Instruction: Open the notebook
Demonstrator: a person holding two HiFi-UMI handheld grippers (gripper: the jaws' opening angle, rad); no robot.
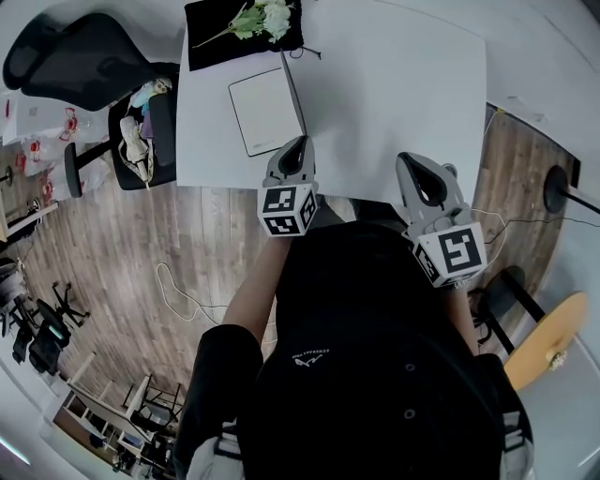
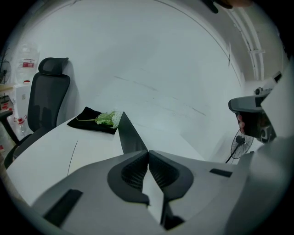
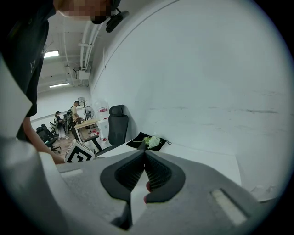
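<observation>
The notebook lay on the white table, up at about 11 o'clock in the head view, showing a plain white face with its cover tipped up along the 3 o'clock side. From above that cover was no more than a thin grey strip. The left gripper view told more: there the cover rose as a dark wedge, running straight down into the jaw tips. The left gripper sat at the notebook's near right corner, and its jaws were pressed together on the cover's edge; how much of the cover they had was hidden behind the jaw bodies. Over at 3 o'clock of it the right gripper hung above the table's near edge, well apart from the notebook, with its jaws closed tip to tip and nothing between them. Small red specks showed low between its pads, too small to make out. At 12 o'clock of the notebook a black cloth carried white flowers, cut off by the head view's top edge but whole in the left gripper view. The right gripper view caught only the flowers and the left gripper's marker cube, not the notebook's white face. A black office chair stood off at 10 o'clock.
</observation>
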